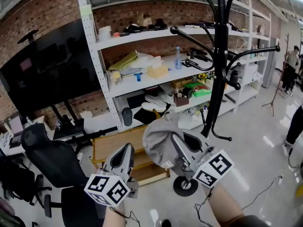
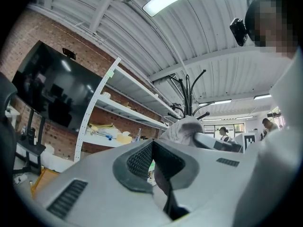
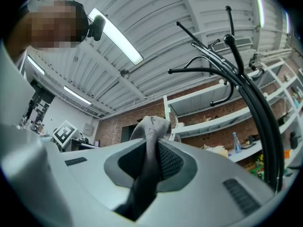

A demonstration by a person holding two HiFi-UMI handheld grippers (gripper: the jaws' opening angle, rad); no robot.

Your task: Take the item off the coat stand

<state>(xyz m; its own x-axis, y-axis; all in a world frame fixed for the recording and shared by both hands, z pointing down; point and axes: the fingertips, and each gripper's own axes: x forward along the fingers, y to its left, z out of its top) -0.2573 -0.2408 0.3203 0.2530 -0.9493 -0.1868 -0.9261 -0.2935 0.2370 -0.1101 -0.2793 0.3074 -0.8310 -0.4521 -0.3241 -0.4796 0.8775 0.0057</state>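
A black coat stand (image 1: 218, 56) with curved hooks rises at the right of the head view; none of the hooks in view carries anything. My right gripper (image 1: 177, 144) is shut on a grey fabric cap (image 1: 160, 140), which hangs low and left of the pole, apart from the hooks. In the right gripper view the grey cloth (image 3: 150, 129) is pinched between the pads, and the stand (image 3: 258, 103) is off to the right. My left gripper (image 1: 127, 153) sits just left of the cap, with its jaws together and nothing in them. Its own view shows the cap (image 2: 185, 126) ahead.
White shelving (image 1: 94, 56) full of shoes, bottles and boxes stands behind the stand. A big black screen (image 1: 47, 65) and a black office chair (image 1: 49, 157) are at the left. A wooden crate (image 1: 111, 143) lies below. A person (image 1: 291, 63) and a second stand (image 1: 279, 70) are at the far right.
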